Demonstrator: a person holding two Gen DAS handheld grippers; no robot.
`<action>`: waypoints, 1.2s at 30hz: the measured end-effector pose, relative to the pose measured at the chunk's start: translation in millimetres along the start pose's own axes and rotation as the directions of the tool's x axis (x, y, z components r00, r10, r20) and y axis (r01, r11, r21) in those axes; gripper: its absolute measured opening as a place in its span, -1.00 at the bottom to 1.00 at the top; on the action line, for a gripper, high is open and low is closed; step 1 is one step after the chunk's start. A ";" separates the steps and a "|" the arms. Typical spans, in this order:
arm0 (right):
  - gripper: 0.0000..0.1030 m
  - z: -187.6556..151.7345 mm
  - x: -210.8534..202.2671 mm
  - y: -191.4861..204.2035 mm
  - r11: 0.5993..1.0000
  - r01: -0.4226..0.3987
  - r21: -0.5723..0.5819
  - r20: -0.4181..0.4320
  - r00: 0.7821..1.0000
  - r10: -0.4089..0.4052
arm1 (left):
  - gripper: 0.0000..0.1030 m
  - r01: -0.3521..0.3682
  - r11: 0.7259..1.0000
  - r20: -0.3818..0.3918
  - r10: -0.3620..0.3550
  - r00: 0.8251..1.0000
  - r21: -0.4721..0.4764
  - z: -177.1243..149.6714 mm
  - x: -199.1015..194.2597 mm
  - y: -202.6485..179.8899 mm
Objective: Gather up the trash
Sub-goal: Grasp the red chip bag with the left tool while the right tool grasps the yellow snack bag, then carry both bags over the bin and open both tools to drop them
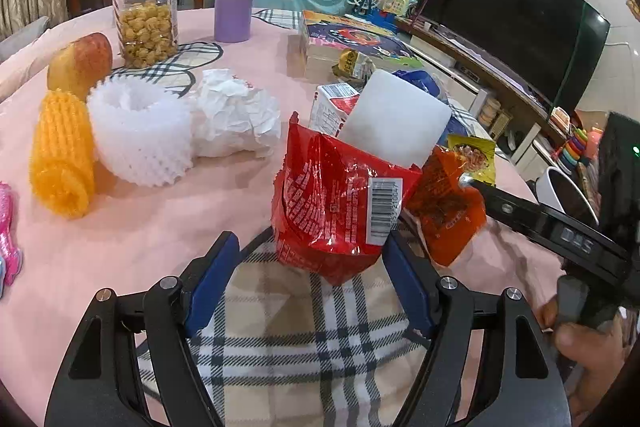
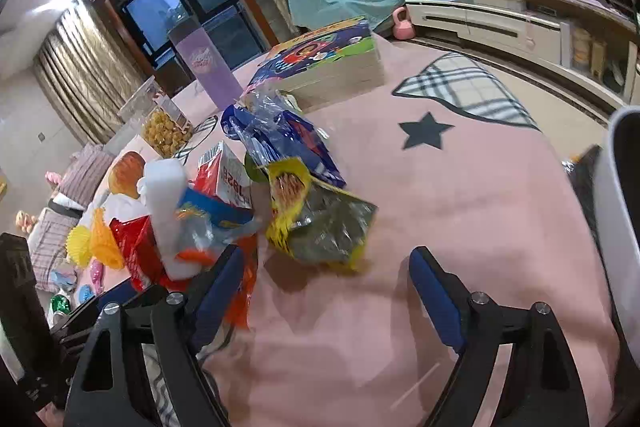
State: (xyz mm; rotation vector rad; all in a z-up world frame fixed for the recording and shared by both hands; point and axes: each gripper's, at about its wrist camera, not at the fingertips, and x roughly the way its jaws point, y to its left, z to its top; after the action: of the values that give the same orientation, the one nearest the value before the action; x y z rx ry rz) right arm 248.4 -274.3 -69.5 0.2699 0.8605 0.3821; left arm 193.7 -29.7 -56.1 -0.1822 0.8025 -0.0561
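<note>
Left gripper [image 1: 312,259], jaws open, frames the upright red wrapper [image 1: 340,203] at centre frame. Right gripper [image 2: 326,275], jaws open and empty, faces the yellow packet [image 2: 316,223] just ahead on the worktop [image 2: 460,207].

Dim indoor light, dusk-blue windows — fisheye-bent edges, motion blur in the right view.
</note>
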 end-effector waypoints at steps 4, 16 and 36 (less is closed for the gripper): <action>-0.03 3.7 11.8 2.7 1.000 -0.004 -0.012 -0.022 1.000 0.003 | -0.25 0.046 0.999 -0.016 -0.046 0.999 0.001 -0.5 3.5 0.4; -0.27 -16.4 -23.1 -7.5 0.999 -0.027 0.030 0.012 1.000 0.027 | -0.37 0.061 0.998 0.026 -0.061 0.998 0.002 -13.3 -24.4 1.0; -0.27 -47.2 -115.8 -49.6 0.993 0.027 0.114 0.118 0.992 -0.041 | -0.37 0.214 0.964 0.004 -0.217 0.976 0.159 -34.2 -49.3 -81.6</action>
State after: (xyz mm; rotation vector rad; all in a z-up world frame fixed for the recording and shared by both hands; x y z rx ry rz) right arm 154.1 -365.1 -39.0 0.3783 0.7677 0.2832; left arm 136.4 -108.8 -29.4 -0.1195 0.7507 -0.3218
